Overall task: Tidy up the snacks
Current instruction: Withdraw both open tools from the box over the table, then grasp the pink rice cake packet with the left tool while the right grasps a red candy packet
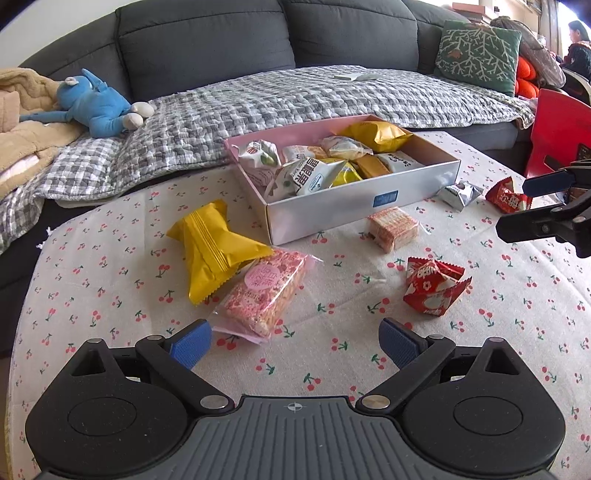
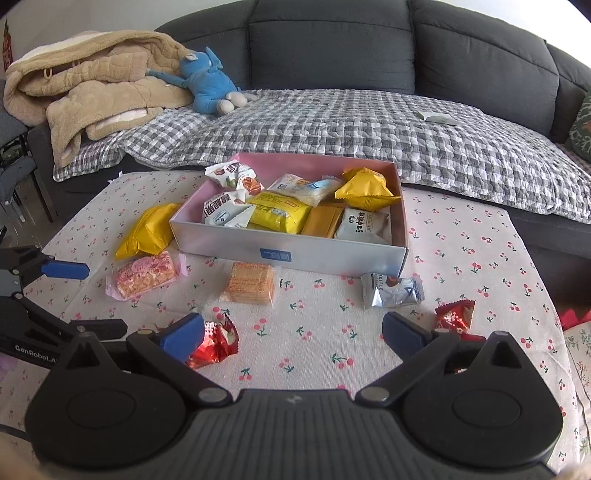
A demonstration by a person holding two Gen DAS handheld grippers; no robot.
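Left wrist view: I see the box (image 1: 343, 206) half filled, six snacks loose on the bench (image 1: 110, 295); both tongs (image 1: 295, 343) (image 2: 293, 334) apart, empty.

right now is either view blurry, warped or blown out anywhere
Left wrist view: fisheye bends the sofa, and the window at top right is blown out. Right wrist view: same warp, even soft light, and the box and its snacks look sharp.
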